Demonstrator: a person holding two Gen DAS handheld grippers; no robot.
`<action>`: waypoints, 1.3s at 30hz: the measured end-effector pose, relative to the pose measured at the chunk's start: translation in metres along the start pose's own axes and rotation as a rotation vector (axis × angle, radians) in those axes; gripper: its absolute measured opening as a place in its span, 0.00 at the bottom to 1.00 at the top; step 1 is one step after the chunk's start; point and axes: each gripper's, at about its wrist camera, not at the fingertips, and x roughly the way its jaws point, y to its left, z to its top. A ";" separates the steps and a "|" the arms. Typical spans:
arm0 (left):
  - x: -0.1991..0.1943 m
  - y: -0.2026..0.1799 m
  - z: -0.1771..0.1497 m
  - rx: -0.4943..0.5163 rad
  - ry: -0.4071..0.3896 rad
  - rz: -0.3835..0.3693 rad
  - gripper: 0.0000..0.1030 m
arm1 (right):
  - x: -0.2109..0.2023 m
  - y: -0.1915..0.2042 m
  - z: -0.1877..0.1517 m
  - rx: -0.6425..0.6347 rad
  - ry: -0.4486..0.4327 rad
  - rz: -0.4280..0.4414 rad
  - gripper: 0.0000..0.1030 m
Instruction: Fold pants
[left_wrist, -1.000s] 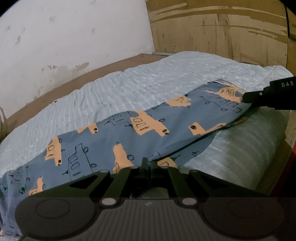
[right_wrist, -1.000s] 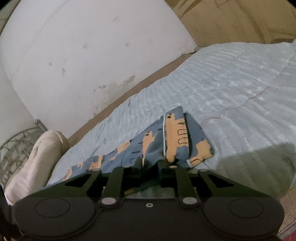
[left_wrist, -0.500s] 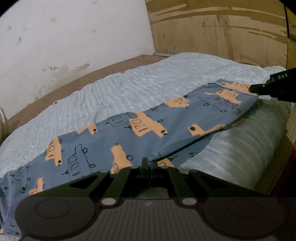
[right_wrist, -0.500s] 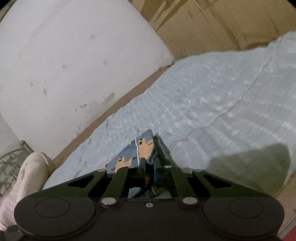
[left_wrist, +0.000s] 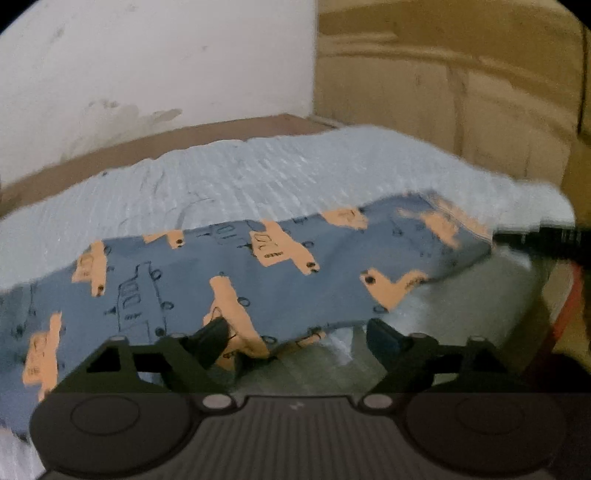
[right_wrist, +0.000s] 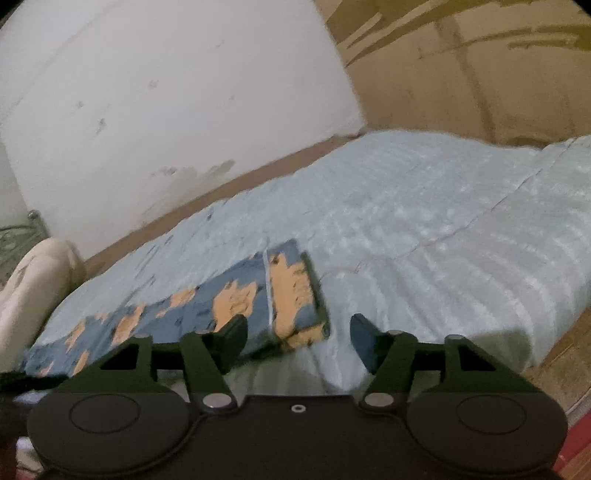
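The blue pants (left_wrist: 229, 280) with orange vehicle prints lie stretched lengthwise across the light blue bedspread (left_wrist: 280, 173). My left gripper (left_wrist: 299, 339) is open at the pants' near edge, its left finger over the fabric. In the right wrist view the pants' end (right_wrist: 291, 295) lies flat on the bed. My right gripper (right_wrist: 299, 336) is open just in front of that end, holding nothing. The right gripper's tip shows dark and blurred in the left wrist view (left_wrist: 546, 240) beside the pants' far end.
The bedspread (right_wrist: 424, 229) covers a bed against a white wall (right_wrist: 166, 103) and wooden panels (right_wrist: 480, 74). A cream pillow (right_wrist: 33, 288) lies at the left by a metal frame. The bed's near edge drops off at the right.
Both grippers have opened and let go of the pants. The pants' edge and end now lie on the bed. Both cameras have pulled back slightly.
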 end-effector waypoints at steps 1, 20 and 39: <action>-0.002 0.004 0.000 -0.033 -0.006 0.010 0.86 | 0.002 -0.005 0.002 0.003 0.014 0.011 0.64; -0.002 0.078 -0.008 -0.310 0.016 0.453 0.90 | 0.036 -0.017 0.018 0.203 0.018 0.073 0.14; -0.069 0.153 -0.010 -0.381 -0.071 0.594 0.93 | 0.026 -0.027 0.028 0.021 0.004 -0.023 0.58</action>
